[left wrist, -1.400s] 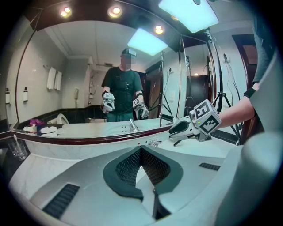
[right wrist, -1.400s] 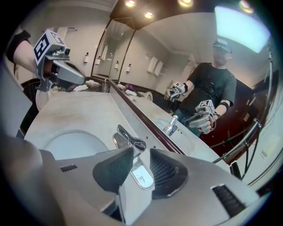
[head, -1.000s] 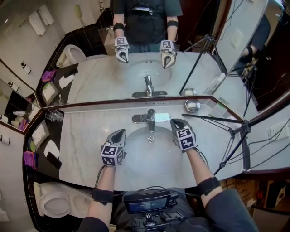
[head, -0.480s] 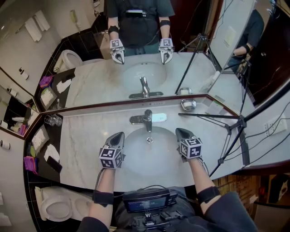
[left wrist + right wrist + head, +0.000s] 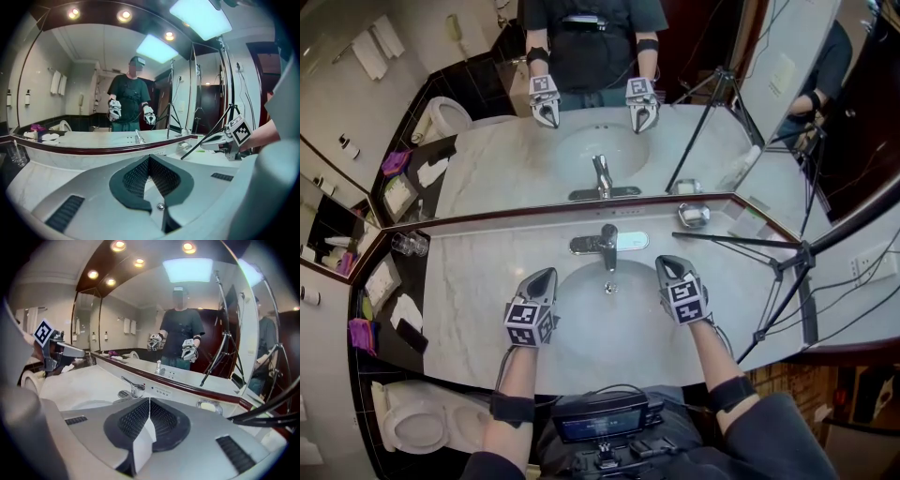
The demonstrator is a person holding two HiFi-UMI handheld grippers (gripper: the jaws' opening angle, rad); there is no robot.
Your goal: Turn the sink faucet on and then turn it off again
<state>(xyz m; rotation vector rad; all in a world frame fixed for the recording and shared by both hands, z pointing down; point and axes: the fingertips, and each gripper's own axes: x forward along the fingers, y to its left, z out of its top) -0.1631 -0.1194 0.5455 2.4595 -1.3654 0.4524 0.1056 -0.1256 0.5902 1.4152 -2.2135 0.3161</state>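
Holding our left claw (image 5: 547, 273) clenched and empty, we see the faucet (image 5: 608, 246) between both claws, farther on the desk (image 5: 478, 272), its spout pointing near; our right claw (image 5: 662, 263), also clenched on nothing, seems slightly nearer, with the faucet at its far left.

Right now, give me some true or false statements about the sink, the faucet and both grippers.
1. Both the left gripper and the right gripper have their jaws shut on nothing. True.
2. The right gripper grips the faucet. False: it hovers apart from it, by the sink's right edge.
3. The faucet stands at the sink's far edge, between the two grippers. True.
4. The soap dish sits left of the faucet. False: it sits to its right.
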